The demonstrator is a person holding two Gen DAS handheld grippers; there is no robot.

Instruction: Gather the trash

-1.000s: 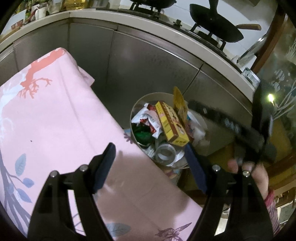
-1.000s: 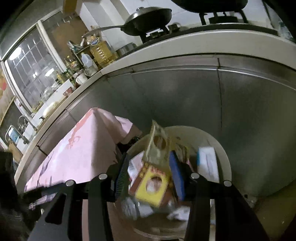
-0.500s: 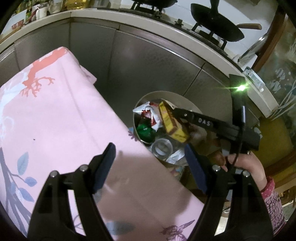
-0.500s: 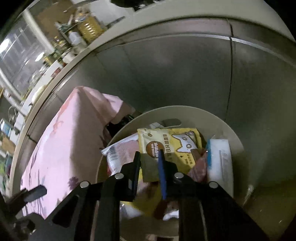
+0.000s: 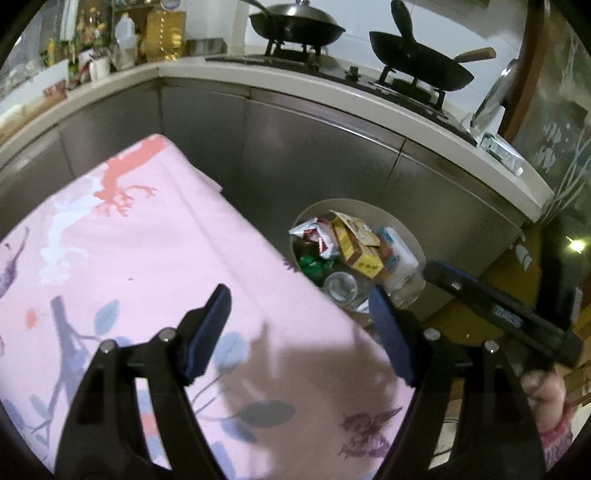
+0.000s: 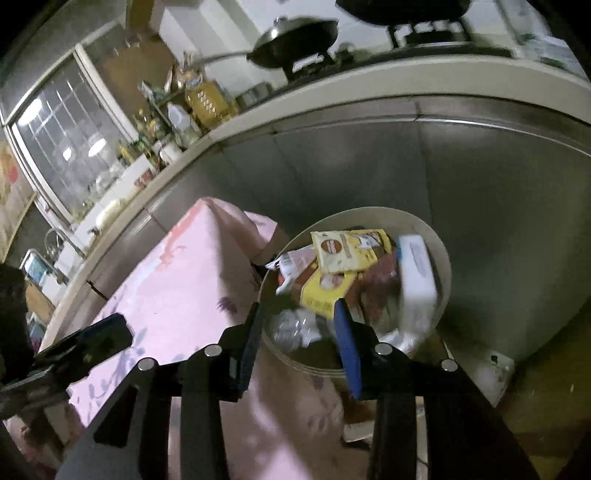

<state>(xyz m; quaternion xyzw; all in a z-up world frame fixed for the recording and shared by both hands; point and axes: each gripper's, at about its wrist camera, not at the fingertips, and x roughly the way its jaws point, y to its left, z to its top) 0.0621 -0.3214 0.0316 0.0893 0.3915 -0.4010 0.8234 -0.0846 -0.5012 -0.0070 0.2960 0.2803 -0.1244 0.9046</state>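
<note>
A round beige trash bin [image 5: 413, 236] stands on the floor beside the table, full of wrappers, a yellow box [image 5: 356, 249] and a white pack. The yellow snack pouch [image 6: 347, 251] lies on top of the trash in the bin [image 6: 445, 266]. My right gripper [image 6: 299, 332] is open and empty, held above the bin's near rim; it also shows in the left wrist view [image 5: 480, 302]. My left gripper [image 5: 301, 325] is open and empty above the pink tablecloth's edge.
A table with a pink flowered cloth [image 5: 129, 251] fills the left. Steel cabinet fronts [image 5: 314, 155] stand behind the bin under a counter with woks [image 5: 295, 26] on a stove. Bottles stand at the counter's corner [image 6: 199, 99].
My right gripper lowered the yellow pouch into the bin, opened and let it go, then drew back up. The left gripper stayed open over the table.
</note>
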